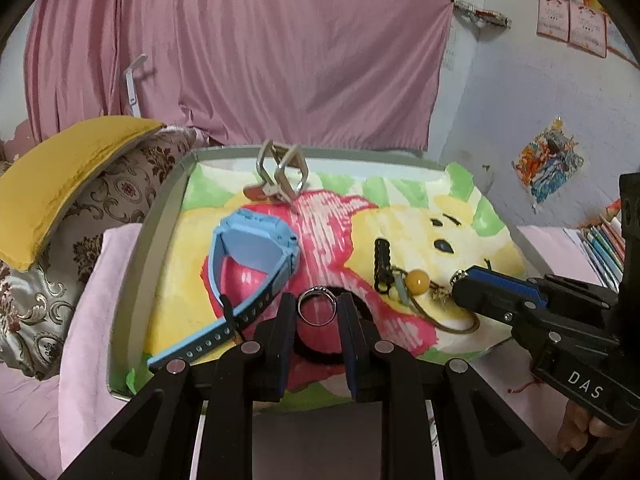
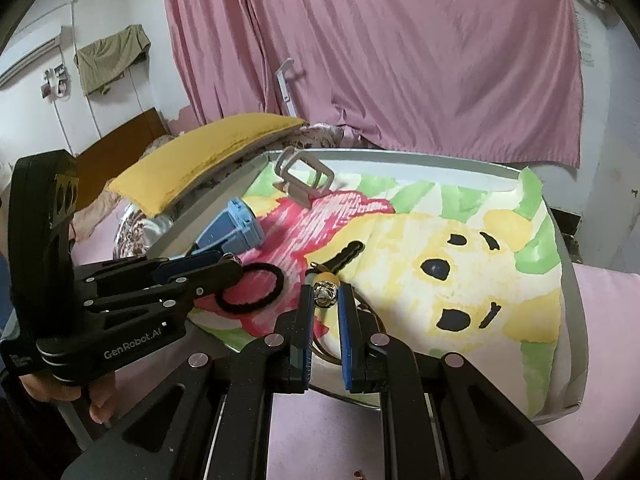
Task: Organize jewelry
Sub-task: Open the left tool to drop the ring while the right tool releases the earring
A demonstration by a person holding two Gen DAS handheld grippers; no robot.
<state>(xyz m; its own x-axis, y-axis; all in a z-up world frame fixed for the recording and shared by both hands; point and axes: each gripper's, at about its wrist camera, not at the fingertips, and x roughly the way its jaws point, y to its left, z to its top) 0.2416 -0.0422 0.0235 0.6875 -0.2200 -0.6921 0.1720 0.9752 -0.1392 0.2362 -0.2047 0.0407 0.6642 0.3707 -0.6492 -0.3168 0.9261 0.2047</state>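
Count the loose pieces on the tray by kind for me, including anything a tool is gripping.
Watches: 1, blue watch
Rings: 1, silver ring, held in the left tool
Hair ties: 1, black hair tie
Cord necklaces: 1, beaded cord necklace, charm gripped by the right tool
Clips: 1, grey clip
Total: 5

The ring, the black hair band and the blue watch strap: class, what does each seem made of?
Ring: probably silver-toned metal; it is thin and shiny. Black hair band: likely fabric-covered elastic; it looks matte and fuzzy. Blue watch strap: apparently rubber or soft plastic; smooth, with punched holes.
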